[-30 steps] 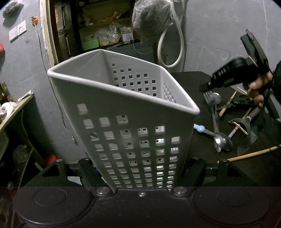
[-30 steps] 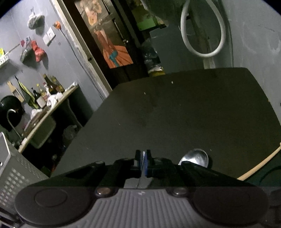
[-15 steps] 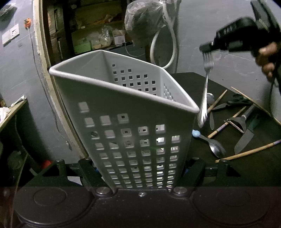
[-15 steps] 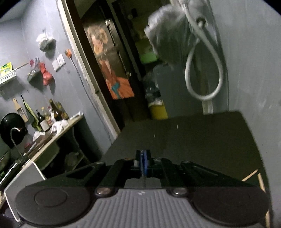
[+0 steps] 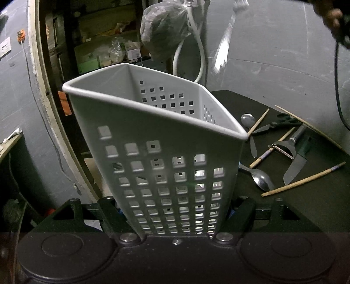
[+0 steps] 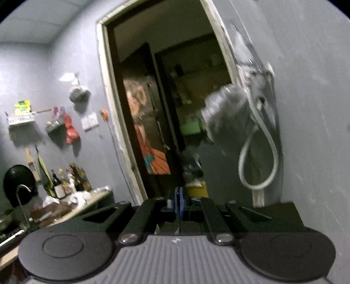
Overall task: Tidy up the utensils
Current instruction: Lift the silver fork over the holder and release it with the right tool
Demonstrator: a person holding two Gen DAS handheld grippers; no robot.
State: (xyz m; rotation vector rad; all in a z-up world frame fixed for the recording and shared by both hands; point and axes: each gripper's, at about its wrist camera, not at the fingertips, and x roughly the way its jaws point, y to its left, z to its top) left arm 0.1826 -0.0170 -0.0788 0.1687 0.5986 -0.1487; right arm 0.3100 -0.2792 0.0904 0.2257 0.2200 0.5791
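A grey perforated utensil basket (image 5: 166, 139) fills the left wrist view, tilted, its open top facing away. My left gripper (image 5: 175, 209) is shut on its lower part, one finger on each side. A steel fork (image 5: 225, 41) hangs blurred high above the basket's right corner, tines up. In the right wrist view my right gripper (image 6: 178, 205) is shut on the fork (image 6: 178, 226), of which only a thin metal strip shows between the blue pads. A hand (image 5: 332, 15) shows at the top right corner of the left wrist view.
On the dark table (image 5: 306, 207) right of the basket lie two spoons (image 5: 260, 177), several chopsticks (image 5: 304, 182), scissors (image 5: 277, 124), a peeler (image 5: 284, 148) and a knife (image 5: 295, 166). A doorway (image 6: 175, 109) and a hanging white hose (image 6: 258, 153) are ahead.
My right gripper rose from the table with the fork, which went from among the utensils to high above the basket's right corner. Its view swung up to the doorway. The basket barely moved.
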